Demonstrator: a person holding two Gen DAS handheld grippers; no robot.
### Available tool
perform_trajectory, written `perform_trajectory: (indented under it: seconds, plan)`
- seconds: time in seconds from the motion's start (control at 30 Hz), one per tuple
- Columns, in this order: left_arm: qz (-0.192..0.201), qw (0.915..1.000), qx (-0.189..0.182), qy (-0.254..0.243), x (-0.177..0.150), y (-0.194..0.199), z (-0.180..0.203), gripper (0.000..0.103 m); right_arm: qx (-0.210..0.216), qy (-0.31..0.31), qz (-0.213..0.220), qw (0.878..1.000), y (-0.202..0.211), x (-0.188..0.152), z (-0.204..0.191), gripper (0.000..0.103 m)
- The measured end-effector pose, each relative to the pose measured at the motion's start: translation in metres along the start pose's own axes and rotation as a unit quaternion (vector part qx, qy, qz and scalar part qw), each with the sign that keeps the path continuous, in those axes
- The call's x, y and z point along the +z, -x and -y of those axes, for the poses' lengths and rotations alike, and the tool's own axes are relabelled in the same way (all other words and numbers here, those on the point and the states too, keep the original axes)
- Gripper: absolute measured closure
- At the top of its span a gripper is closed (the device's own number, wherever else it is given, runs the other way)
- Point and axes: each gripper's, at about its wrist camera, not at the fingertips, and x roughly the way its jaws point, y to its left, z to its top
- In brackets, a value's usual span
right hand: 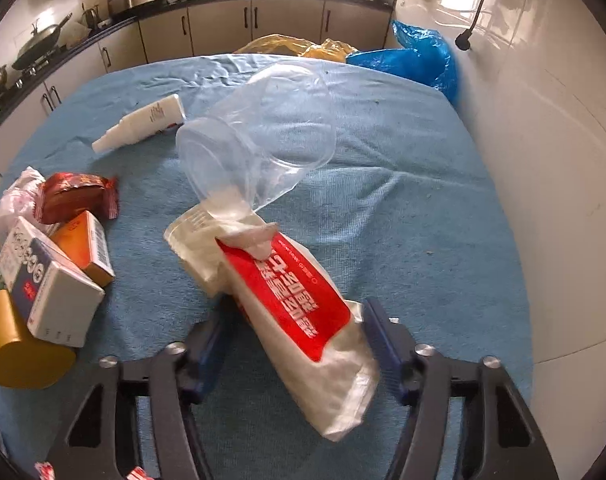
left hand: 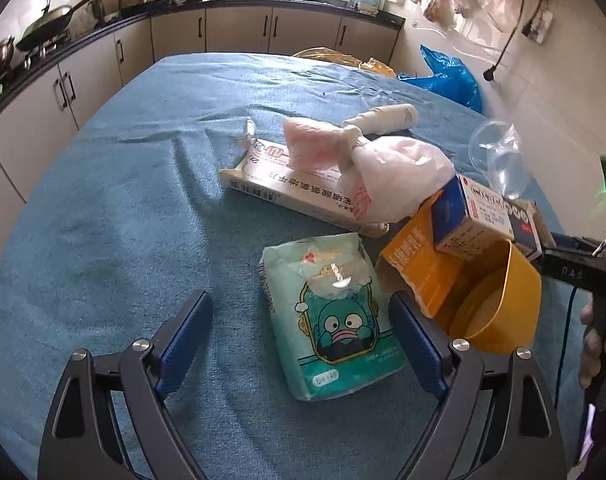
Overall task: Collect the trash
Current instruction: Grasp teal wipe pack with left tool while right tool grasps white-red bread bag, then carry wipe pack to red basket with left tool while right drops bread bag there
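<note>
My left gripper (left hand: 301, 342) is open, its fingers on either side of a teal tissue pack (left hand: 333, 320) with a cartoon face, lying on the blue tablecloth (left hand: 123, 200). A yellow bin (left hand: 499, 300) lies tipped at the right, with an orange box (left hand: 419, 272) and a blue-white box (left hand: 471, 216) at its mouth. My right gripper (right hand: 299, 344) is shut on a red-and-white sleeve of cups (right hand: 299, 300) with clear plastic wrap (right hand: 263, 132) trailing forward. The bin also shows at the left of the right wrist view (right hand: 19, 348).
A long white medicine box (left hand: 295, 188), a knotted white bag (left hand: 387, 176) and a white bottle (left hand: 387, 118) lie beyond the tissue pack. A red snack wrapper (right hand: 77, 196) lies at the left. Blue (right hand: 419, 60) and yellow (right hand: 287, 46) bags sit past the table's far edge. Kitchen counters stand behind.
</note>
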Motion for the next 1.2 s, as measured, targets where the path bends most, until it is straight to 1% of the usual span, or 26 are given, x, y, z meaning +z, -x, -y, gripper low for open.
perform_trajectory:
  seconds: [0.07,0.1,0.13,0.17,0.23,0.33,0.5,0.6,0.77,0.93,1.07,1.2]
  plan:
    - [0.004,0.9999,0.009,-0.013,-0.001,0.003,0.003,0.036,-0.001,-0.003,-0.004,1.000,0.002,0.000,-0.001,0.045]
    - [0.003,0.9999,-0.002,-0.015,-0.002,0.006,0.003,0.063,-0.002,-0.004,-0.004,1.000,0.004,-0.001,-0.002,0.049]
    - [-0.003,0.9999,-0.012,-0.012,-0.001,0.007,0.002,0.076,0.000,-0.005,-0.003,1.000,0.007,-0.002,-0.003,0.049]
    - [-0.010,0.9997,-0.021,-0.003,-0.001,0.010,0.000,0.080,0.000,-0.005,-0.002,1.000,0.010,-0.003,-0.004,0.050]
    - [-0.007,0.9997,-0.024,0.000,-0.003,0.016,-0.003,0.085,0.003,-0.008,0.003,1.000,0.020,-0.006,-0.007,0.052]
    - [0.001,0.9997,-0.022,0.002,-0.011,0.030,-0.007,0.089,0.011,-0.014,0.014,1.000,0.034,-0.010,-0.010,0.052]
    - [0.023,0.9993,-0.024,0.016,-0.030,0.064,-0.022,0.090,0.019,-0.017,0.036,0.999,0.066,-0.025,-0.015,0.052]
    - [0.038,0.9987,-0.024,0.025,-0.042,0.084,-0.033,0.090,0.039,-0.023,0.048,0.998,0.086,-0.037,-0.019,0.052]
    - [0.063,0.9974,-0.015,0.031,-0.062,0.115,-0.040,0.090,0.071,-0.026,0.054,0.996,0.107,-0.053,-0.030,0.051]
    - [0.078,0.9959,-0.003,0.046,-0.078,0.135,-0.051,0.090,0.104,-0.019,0.059,0.993,0.124,-0.069,-0.051,0.051]
    - [0.087,0.9938,0.010,0.068,-0.091,0.151,-0.066,0.090,0.125,-0.002,0.064,0.990,0.135,-0.077,-0.073,0.051]
    - [0.100,0.9902,0.035,0.091,-0.103,0.165,-0.083,0.090,0.147,0.021,0.065,0.987,0.141,-0.085,-0.103,0.051]
